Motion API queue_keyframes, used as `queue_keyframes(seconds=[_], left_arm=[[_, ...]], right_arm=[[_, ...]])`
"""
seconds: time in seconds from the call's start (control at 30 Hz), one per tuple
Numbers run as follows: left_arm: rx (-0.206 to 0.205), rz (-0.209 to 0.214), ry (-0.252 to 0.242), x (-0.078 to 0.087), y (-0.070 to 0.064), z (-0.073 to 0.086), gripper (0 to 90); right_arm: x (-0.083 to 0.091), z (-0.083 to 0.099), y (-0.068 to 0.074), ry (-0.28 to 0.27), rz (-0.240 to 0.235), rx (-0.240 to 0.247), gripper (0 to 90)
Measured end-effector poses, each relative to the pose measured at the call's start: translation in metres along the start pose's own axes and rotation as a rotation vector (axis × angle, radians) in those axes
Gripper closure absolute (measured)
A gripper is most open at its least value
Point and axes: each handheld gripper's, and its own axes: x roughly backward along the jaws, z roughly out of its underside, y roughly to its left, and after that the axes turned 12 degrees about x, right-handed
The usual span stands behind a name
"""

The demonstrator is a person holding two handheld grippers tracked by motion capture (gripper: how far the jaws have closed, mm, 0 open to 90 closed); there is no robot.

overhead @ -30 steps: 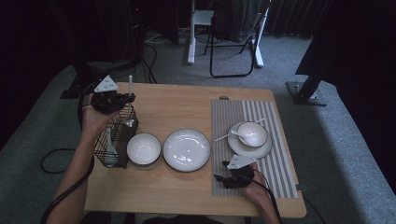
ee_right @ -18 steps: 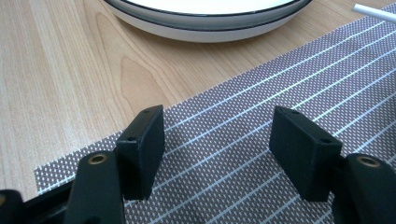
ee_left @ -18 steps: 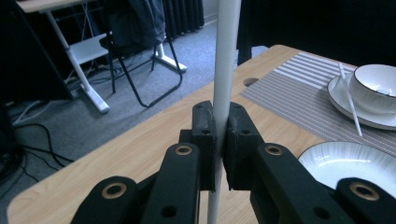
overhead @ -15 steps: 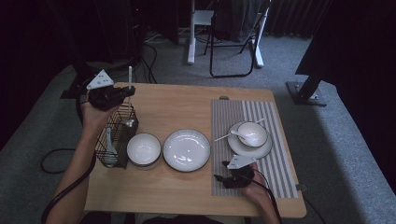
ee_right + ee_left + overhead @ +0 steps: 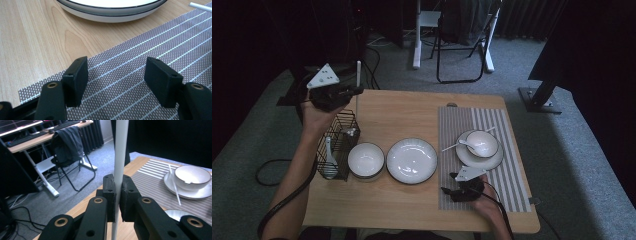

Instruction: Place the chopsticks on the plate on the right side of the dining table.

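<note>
**Chopstick coming up out of the wire basket**

Since a second ago, I am seeing the left hand-held gripper rising and drifting back from the wire basket, carrying the white chopstick higher.

In the high view, the chopstick is hanging upright in the left hand-held gripper, its lower end just over the basket's far rim; I judge I am keeping it vertical so it is clearing the wires cleanly. A white spoon is leaning inside the basket. Beside it on the table are sitting an empty bowl and an empty plate. On the striped placemat, a small bowl is resting on a saucer, holding a spoon, with another chopstick touching the saucer's rim. The right hand-held gripper is resting on the placemat's near edge.

In the left gripper view, the jaws are clamping the chopstick tight.

In the right gripper view, the jaws are standing wide apart over the placemat, gripping nothing, the plate just ahead.
</note>
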Motion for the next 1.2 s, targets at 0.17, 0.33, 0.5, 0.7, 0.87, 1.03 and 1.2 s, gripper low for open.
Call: queue_keyframes(seconds=[0.17,0.33,0.5,0.7,0.87,1.03,1.2], left_arm=[[0.02,0.04,0.012,-0.011,-0.009,0.002,84.7],[0.027,0.062,0.037,-0.02,-0.017,0.007,84.7],[0.041,0.086,0.041,-0.023,-0.023,0.009,84.7],[0.053,0.11,0.036,-0.024,-0.031,0.011,84.7],[0.048,0.129,0.042,-0.025,-0.039,0.011,84.7],[0.035,0.146,0.055,-0.028,-0.046,0.011,84.7],[0.038,0.162,0.052,-0.028,-0.049,0.01,84.7]], right_arm=[[0.0,0.0,0.0,0.0,0.0,0.0,35.2],[0.0,0.0,0.0,-0.001,0.001,0.001,35.2],[0.0,0.0,0.0,-0.002,0.001,0.0,35.2],[0.0,0.0,0.0,-0.001,0.0,0.001,35.2],[0.0,0.0,0.0,-0.002,0.001,-0.002,35.1],[0.0,0.0,0.0,-0.001,0.002,-0.004,35.1],[0.0,0.0,0.0,0.001,-0.003,-0.005,35.3]])
